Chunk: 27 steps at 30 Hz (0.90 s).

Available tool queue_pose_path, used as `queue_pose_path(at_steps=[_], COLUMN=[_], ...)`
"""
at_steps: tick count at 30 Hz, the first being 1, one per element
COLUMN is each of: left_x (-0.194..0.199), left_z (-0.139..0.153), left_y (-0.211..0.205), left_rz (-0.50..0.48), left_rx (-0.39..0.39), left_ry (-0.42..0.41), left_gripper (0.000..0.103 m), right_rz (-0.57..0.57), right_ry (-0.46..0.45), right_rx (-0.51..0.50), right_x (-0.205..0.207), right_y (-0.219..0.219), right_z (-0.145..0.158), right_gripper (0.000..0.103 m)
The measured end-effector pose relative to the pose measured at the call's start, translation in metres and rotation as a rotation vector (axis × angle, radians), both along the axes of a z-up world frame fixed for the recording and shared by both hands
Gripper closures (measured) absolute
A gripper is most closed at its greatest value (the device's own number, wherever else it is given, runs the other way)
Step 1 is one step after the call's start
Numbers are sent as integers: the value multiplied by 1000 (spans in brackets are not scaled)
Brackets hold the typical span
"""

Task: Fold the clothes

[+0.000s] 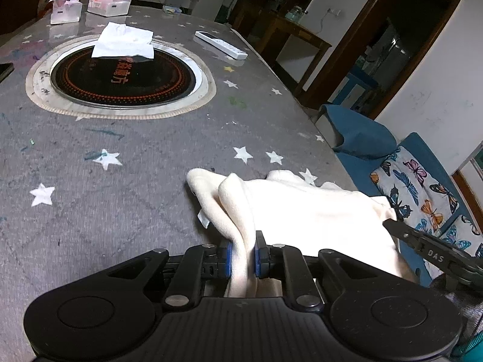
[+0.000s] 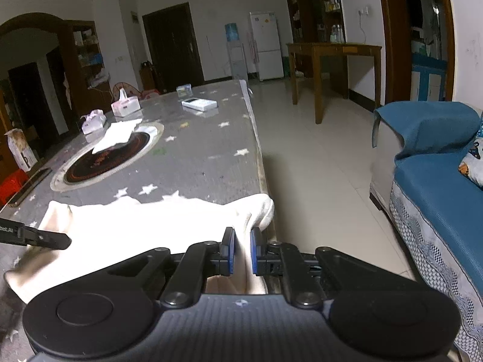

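Over the starry table (image 1: 120,157), both tongs, left (image 1: 243,255) and right (image 2: 242,252), level, pinch the cream garment (image 1: 302,211).

Dim indoor light, heavy fisheye bending with dark corners; the white cloth (image 2: 151,220) is blown out, its edges slightly blurred.

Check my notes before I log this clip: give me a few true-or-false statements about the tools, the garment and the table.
1. Both the left tool and right tool pinch the cream garment. True.
2. A white remote lies on the table. True.
3. The garment is dark blue. False: it is cream; the sofa is blue.
4. The round cooktop is bare. False: a white tissue lies across its far edge.
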<state>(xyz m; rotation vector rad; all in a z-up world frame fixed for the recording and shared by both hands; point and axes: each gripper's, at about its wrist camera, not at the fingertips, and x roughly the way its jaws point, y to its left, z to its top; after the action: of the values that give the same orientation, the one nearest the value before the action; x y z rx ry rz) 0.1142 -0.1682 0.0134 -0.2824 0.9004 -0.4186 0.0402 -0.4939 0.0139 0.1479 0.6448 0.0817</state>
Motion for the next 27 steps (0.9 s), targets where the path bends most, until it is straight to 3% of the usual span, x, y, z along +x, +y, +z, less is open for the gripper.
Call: queue_pose_path(at_steps=[8,16,23,27], left_x=[-13,-15,-10,-8], left_z=[0,5,18,27], left_y=[5,13,25,18], left_rz=[-32,-8,71,58], left_rx=[-14,26,42,36], left_ry=[5,-14,-56,-85], left_gripper=[88,72,74,76], right_rz=[15,1,26,68], right_ry=[18,15,-18,-22], right_rx=[-28,-67,-77,-63], right_x=[-8,-11,-15,-6], right_y=[4,3,8,18], right_z=[-2,3,15,18], right_gripper=[93,85,79,79])
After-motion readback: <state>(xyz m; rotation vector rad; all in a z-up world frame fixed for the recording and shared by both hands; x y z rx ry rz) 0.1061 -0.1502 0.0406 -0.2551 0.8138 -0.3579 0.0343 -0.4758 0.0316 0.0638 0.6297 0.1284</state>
